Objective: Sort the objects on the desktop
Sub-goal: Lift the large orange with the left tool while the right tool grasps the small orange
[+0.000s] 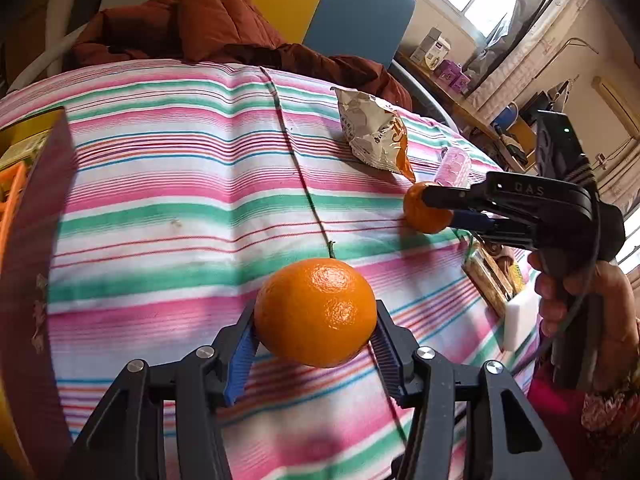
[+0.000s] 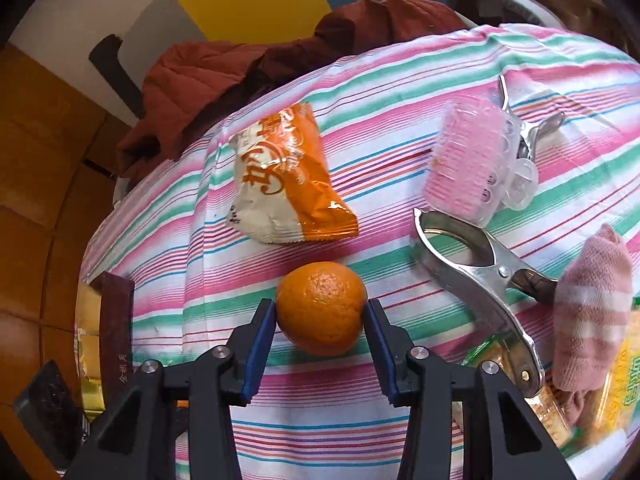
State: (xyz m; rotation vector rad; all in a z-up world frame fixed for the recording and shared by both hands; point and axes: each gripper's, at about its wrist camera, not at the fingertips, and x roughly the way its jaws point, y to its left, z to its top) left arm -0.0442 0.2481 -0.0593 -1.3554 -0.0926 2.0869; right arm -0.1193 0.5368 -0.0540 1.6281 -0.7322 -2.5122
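A big orange (image 1: 316, 312) sits clamped in the left gripper (image 1: 316, 332), its blue pads (image 1: 240, 360) pressing on both flanks; it looks lifted clear of the striped cloth (image 1: 180, 184) that covers the desk, with its shadow on the cloth beneath. Farther right in the left wrist view, a smaller orange (image 1: 424, 210) lies on the cloth with the right gripper (image 1: 440, 210) around it, a hand (image 1: 576, 296) on that gripper's handle. From the right wrist view, this small orange (image 2: 322, 308) rests between the right gripper's (image 2: 322, 320) pads (image 2: 260, 344), which touch its sides; whether they squeeze it firmly I cannot tell for sure, though contact shows on both sides.

Just behind the small orange lies an orange-and-white snack bag (image 2: 280, 176). To the right of it are a pink brush (image 2: 468, 160), a clear clip (image 2: 520, 184) and a metal clamp (image 2: 476, 276), the clamp's handles reaching under a rolled pink sock (image 2: 592, 308). The sock rests on packaged food (image 2: 624, 384) at the desk's right edge. A dark red box (image 2: 116, 328) stands at the left edge, and a rust-coloured jacket (image 1: 208, 24) is heaped at the far side.
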